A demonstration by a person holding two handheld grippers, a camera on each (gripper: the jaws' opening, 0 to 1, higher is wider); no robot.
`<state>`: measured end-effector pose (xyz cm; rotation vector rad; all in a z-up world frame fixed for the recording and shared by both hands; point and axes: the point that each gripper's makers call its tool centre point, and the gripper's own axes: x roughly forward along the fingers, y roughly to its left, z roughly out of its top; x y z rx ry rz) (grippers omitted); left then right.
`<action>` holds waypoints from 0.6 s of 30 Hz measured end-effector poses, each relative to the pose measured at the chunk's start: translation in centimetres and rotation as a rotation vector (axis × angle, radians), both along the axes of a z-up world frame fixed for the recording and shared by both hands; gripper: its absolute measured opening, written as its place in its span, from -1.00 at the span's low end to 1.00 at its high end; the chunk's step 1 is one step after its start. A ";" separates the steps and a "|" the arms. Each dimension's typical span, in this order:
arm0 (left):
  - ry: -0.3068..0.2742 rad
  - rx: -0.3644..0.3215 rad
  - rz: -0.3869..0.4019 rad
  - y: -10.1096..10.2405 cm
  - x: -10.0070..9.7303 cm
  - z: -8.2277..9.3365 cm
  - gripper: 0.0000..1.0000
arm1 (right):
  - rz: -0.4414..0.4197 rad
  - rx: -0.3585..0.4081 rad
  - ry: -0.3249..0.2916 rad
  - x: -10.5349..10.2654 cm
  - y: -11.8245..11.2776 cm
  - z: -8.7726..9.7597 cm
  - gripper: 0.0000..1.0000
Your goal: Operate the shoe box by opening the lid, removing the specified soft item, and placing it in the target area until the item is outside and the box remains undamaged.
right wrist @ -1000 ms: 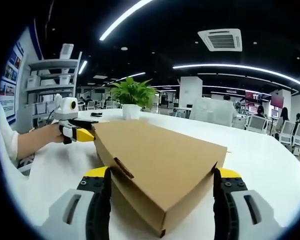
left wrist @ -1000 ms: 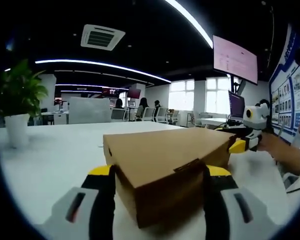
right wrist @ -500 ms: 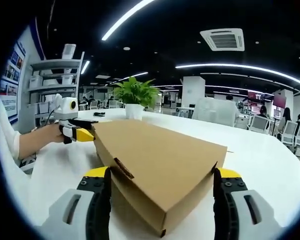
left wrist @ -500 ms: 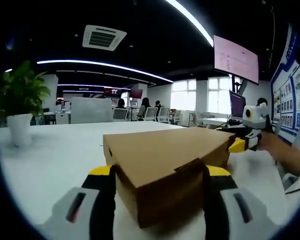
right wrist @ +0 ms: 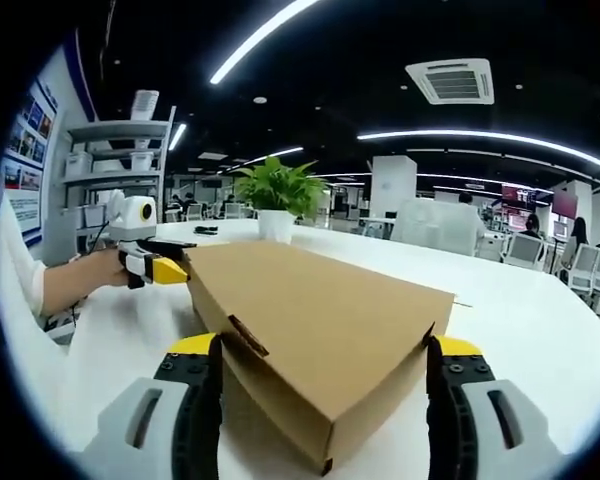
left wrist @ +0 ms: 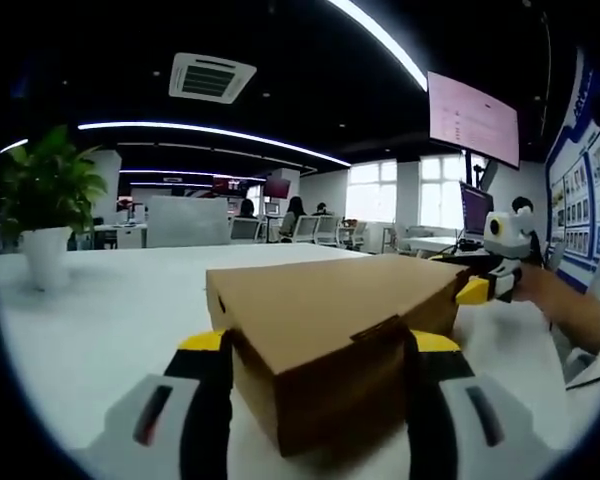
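A brown cardboard shoe box (left wrist: 330, 310) with its lid closed lies between my two grippers above the white table (left wrist: 100, 310). My left gripper (left wrist: 318, 390) has a jaw pressed against each side of the near end, beside the lid's front tab. At the far end, the right gripper (left wrist: 485, 285) shows in a person's hand. In the right gripper view the same box (right wrist: 320, 320) sits between the right gripper's (right wrist: 320, 400) jaws, both touching its sides. The left gripper (right wrist: 145, 262) holds the opposite corner there. The box's contents are hidden.
A potted plant (left wrist: 40, 210) stands on the table, also the plant (right wrist: 275, 195) behind the box. The person's forearm (right wrist: 65, 285) reaches in from the edge. Shelves (right wrist: 110, 170) line a wall, a screen (left wrist: 470, 115) hangs overhead, and chairs with seated people are far back.
The background has slid slightly in both views, so the cameras moved a little. The box keeps the same place between both pairs of jaws, lid still closed.
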<state>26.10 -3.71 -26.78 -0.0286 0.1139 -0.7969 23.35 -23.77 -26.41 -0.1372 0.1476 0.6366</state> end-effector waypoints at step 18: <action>-0.007 0.002 0.027 0.2 -1.3 0.0 0.40 | 0.014 0.023 -0.008 -0.7 0.0 -0.1 0.68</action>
